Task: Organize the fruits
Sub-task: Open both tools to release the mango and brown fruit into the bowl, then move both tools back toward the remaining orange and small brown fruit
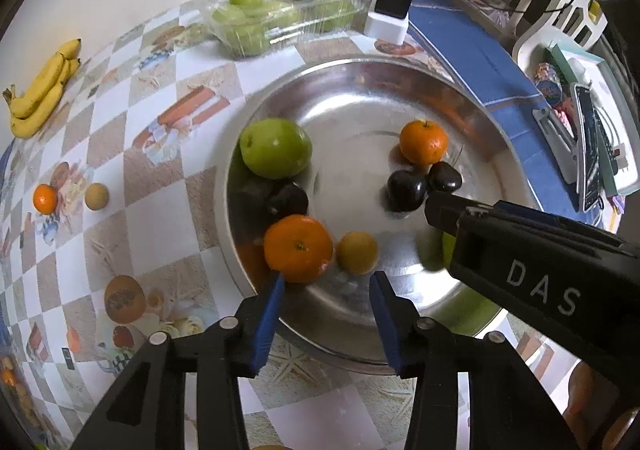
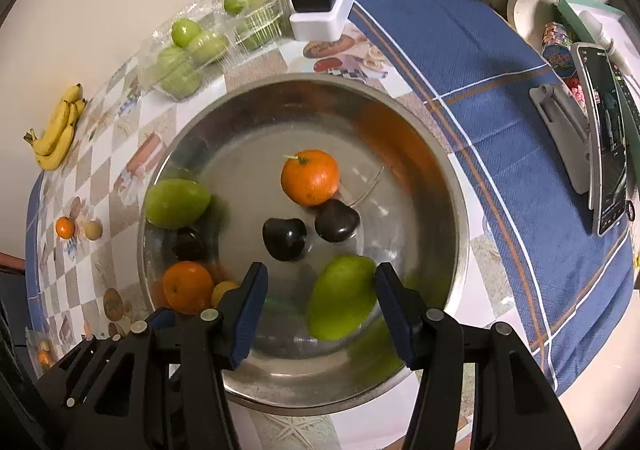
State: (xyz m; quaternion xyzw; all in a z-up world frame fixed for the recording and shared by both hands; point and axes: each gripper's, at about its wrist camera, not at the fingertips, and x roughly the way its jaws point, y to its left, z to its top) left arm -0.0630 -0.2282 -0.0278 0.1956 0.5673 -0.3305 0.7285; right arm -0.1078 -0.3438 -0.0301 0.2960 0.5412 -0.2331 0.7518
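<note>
Only the right wrist view shows the green fruit (image 2: pixel 344 296) clear beside the right gripper's (image 2: pixel 320 282) parted, empty fingers.

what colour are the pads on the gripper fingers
Blue pads on black fingers, clearest in the right wrist view.

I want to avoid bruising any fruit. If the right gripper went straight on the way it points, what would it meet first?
Most likely the green mango, lying blurred just inside the right gripper by its right-hand finger. Otherwise the bare floor of the steel bowl. Depth is hard to judge here.
</note>
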